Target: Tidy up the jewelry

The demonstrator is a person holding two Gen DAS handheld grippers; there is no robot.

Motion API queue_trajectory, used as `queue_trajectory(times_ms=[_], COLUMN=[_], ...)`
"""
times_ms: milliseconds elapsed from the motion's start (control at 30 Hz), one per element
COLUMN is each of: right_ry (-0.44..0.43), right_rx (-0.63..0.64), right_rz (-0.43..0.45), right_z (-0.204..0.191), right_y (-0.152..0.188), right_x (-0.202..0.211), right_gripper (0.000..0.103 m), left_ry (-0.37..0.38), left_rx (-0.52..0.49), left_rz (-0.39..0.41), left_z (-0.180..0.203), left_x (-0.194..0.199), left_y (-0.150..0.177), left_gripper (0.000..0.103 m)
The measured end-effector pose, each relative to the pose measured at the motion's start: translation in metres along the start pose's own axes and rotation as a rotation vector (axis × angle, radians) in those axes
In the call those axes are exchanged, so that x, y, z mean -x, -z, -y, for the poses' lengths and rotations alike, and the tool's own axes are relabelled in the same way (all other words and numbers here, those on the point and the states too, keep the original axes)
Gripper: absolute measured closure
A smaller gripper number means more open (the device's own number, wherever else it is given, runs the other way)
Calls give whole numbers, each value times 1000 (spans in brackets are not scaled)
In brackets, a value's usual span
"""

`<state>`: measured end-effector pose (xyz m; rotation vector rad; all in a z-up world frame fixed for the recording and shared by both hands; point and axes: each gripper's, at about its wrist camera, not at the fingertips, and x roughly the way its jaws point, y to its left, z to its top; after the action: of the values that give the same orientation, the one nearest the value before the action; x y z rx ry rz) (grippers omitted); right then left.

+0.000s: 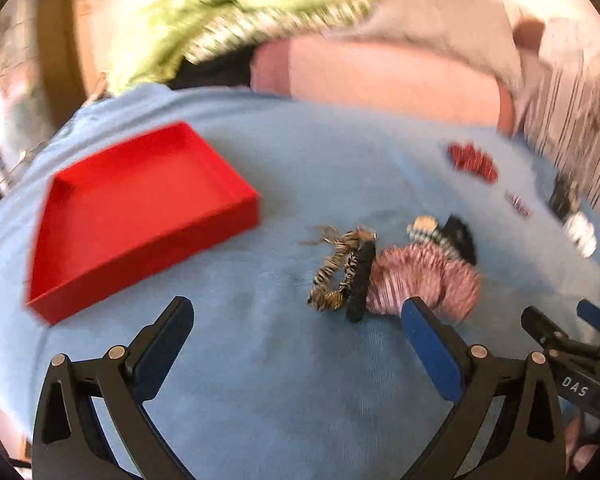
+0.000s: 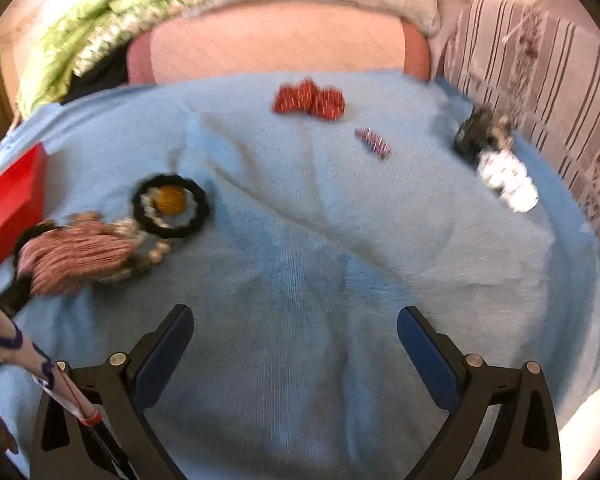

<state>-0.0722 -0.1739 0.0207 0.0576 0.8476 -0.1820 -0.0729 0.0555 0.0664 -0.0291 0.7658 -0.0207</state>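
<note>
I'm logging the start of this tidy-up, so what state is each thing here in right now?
Red tray: empty, on the blue blanket.
Left claw: open, holding nothing.
Right claw: open, holding nothing.
Pink beaded bracelet: loose on the blanket, heaped with other pieces.
Striped bracelet: loose, beside the pink one.
Black ring piece: flat on the blanket.
Red beaded piece: loose, apart from the heap.

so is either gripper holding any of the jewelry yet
No. The left gripper and the right gripper are both wide open above the blue cloth, with nothing between their jaws.
</note>
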Motion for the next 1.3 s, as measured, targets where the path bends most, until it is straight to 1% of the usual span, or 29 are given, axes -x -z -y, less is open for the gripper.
queue_trajectory(times_ms=[67, 133, 233, 333, 433, 467, 733, 800, 1300], right_ry=[-16, -48, -84, -112, -123, -122, -127, -128, -138], right_rx=[1, 1, 12, 43, 56, 55, 69, 75, 81], right_rz=[37, 86, 111, 108, 115, 118, 132, 132, 110], right_z=[-1, -3, -9, -20, -24, -24, -28, -30, -33], right_y=[1, 3, 11, 22, 26, 26, 31, 34, 37], right_x=[23, 55, 81, 100, 110, 113, 130, 132, 128], right_gripper=[0, 0, 0, 0, 0, 0, 0, 0, 0], left_ry=[3, 6, 6, 5, 0, 1, 13, 25, 31], left_rx=[8, -5, -9, -6, -31, -34, -38, -34, -39], left_rz=[48, 58, 92, 119, 107, 108, 116, 113, 108], left_z=[-9, -9, -15, -19, -16, -9, -2, -8, -6], left_x=[33, 54, 84, 101, 109, 110, 123, 124, 124], left_y=[5, 7, 18, 25, 27, 29, 30, 34, 38], left_gripper=[0, 0, 0, 0, 0, 0, 0, 0, 0])
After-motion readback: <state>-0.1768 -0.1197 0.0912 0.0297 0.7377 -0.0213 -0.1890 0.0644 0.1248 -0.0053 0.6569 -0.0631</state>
